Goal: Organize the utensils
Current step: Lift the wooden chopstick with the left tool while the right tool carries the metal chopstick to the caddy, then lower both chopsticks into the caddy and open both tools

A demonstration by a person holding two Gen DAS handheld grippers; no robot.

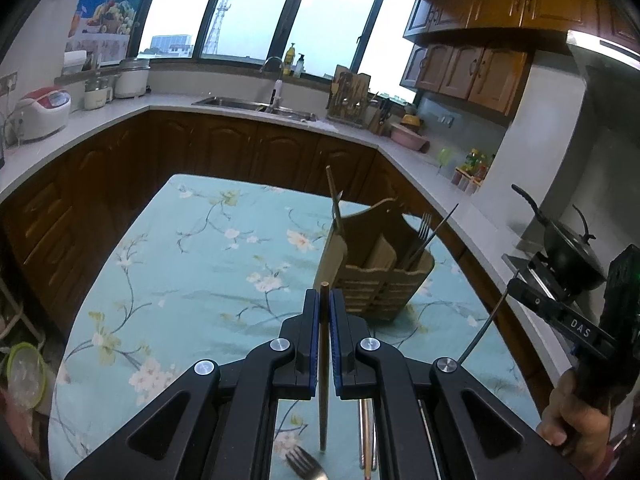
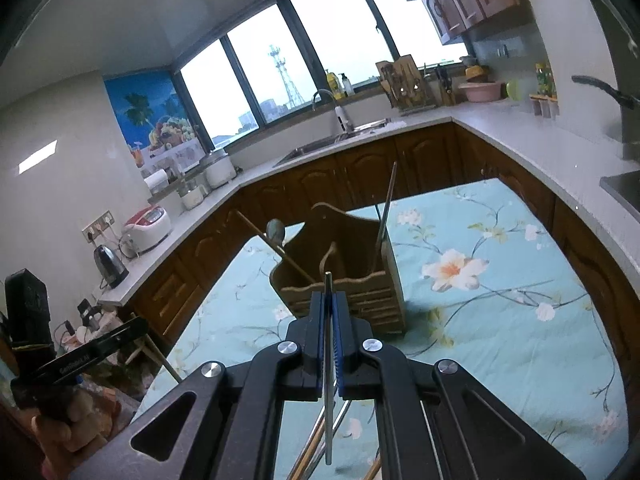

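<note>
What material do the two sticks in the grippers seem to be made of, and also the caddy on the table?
The stick in the left gripper looks like wood or bamboo: matte brown, with a pale end. The stick in the right gripper seems to be metal: thin, grey, slightly shiny. The caddy looks wooden or bamboo, light brown with a matte slatted front.

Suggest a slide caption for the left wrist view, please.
Left gripper clamps a wooden chopstick before the wooden caddy.

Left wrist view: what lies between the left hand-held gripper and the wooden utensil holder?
Only bare floral tablecloth. The left hand-held gripper, shut on a wooden chopstick, sits just short of the wooden utensil holder.
</note>
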